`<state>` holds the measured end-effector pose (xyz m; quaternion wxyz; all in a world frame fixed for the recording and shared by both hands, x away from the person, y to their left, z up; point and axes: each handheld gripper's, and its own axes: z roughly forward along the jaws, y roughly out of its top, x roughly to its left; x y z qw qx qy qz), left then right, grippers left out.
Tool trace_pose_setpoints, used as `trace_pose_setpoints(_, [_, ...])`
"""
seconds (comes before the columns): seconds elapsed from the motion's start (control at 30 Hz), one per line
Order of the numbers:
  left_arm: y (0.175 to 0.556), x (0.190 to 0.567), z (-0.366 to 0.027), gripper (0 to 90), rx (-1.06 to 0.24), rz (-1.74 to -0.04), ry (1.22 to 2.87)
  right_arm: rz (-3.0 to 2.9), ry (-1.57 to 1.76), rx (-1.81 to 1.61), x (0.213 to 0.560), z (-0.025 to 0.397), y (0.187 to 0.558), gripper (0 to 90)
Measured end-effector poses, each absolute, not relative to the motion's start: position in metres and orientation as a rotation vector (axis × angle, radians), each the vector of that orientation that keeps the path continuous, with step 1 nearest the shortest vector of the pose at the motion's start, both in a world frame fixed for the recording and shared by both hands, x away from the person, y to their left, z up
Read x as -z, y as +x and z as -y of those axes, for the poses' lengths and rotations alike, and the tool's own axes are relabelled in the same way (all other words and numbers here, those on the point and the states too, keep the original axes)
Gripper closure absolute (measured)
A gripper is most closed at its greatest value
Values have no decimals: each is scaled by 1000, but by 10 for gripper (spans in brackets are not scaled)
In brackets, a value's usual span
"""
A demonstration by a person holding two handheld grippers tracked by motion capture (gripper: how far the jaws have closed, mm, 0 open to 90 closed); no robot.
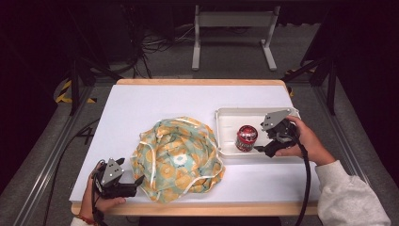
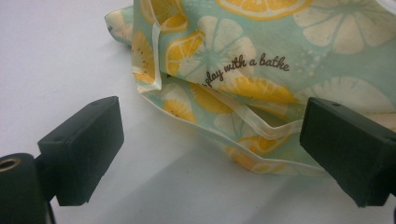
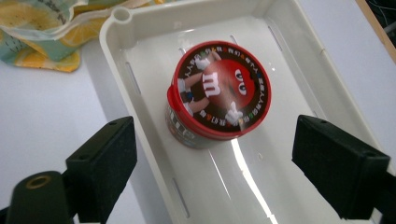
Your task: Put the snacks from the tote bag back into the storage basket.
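A crumpled bag of teal cloth with lemon prints [image 1: 178, 157] lies mid-table; its hem and white strap [image 2: 243, 116] lie just ahead of my left gripper [image 2: 210, 149], which is open and low over the table. In the high view the left gripper [image 1: 134, 183] sits at the bag's near-left edge. A round red candy tin [image 1: 246, 137] stands in a white tray [image 1: 226, 117]. My right gripper [image 3: 215, 163] is open just above and short of the tin [image 3: 218, 93], jaws wide on either side. The right gripper [image 1: 263, 148] hovers at the tray's near right.
The white table top [image 1: 141, 103] has a wooden edge [image 1: 197, 82]. Dark floor, cables and a grey frame [image 1: 233, 28] lie beyond the far side. Bare table surface stretches behind the bag and tray.
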<state>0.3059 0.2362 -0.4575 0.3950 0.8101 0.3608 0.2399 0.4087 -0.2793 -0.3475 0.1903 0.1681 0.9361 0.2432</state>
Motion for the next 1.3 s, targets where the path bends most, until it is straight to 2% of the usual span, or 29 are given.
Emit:
trace_pose_setpoints(0.57, [306,457,-236,70,-604,-914,2059,-2579,513,-704,367,300,387,135])
trace_pose_setpoints(1.3, [305,457,-236,70,-612,-910,2059,-2420,612,-769,397,329,350,71])
